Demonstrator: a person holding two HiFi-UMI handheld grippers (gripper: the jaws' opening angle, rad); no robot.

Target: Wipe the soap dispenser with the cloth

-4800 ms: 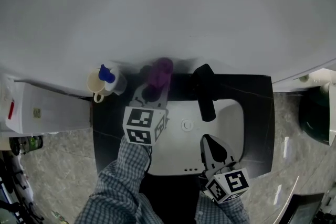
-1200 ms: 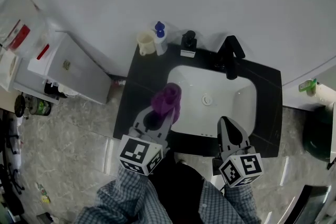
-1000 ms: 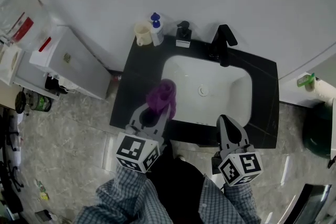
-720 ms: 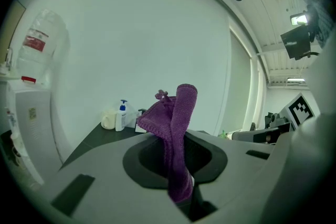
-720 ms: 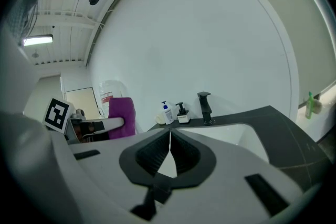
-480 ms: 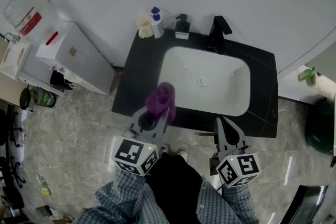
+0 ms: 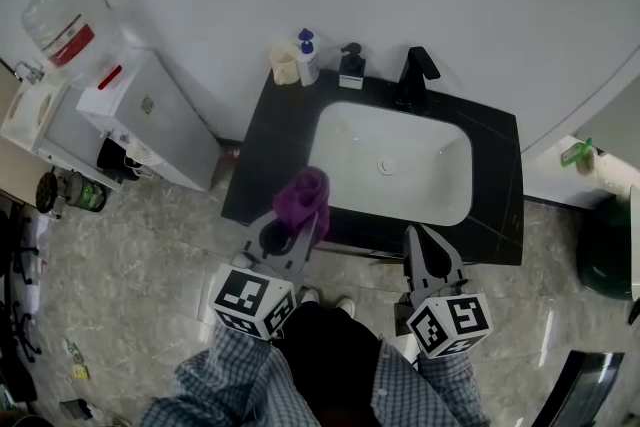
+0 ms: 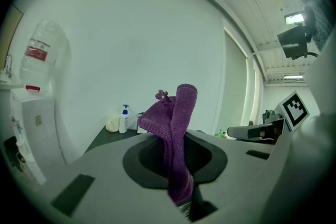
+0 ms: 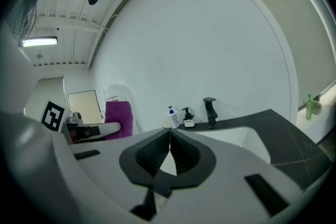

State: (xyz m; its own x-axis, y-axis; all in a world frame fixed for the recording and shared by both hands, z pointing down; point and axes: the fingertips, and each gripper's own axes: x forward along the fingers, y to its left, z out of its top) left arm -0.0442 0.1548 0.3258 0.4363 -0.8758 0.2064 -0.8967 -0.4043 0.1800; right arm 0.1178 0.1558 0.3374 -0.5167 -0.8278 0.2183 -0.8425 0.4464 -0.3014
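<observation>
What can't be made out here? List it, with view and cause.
- Soap dispenser: too small in the head view to judge dirt or label; in the left gripper view the cloth partly covers it.
- Cloth's lower end: hidden between the left gripper's shut jaws.
- Sink basin: in the left gripper view, hidden behind the gripper body.

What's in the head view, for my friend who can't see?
From above, the left gripper holds a bunched purple cloth before a black counter with a white sink. The right gripper is shut, empty; a black pump soap dispenser stands at the counter's back.
</observation>
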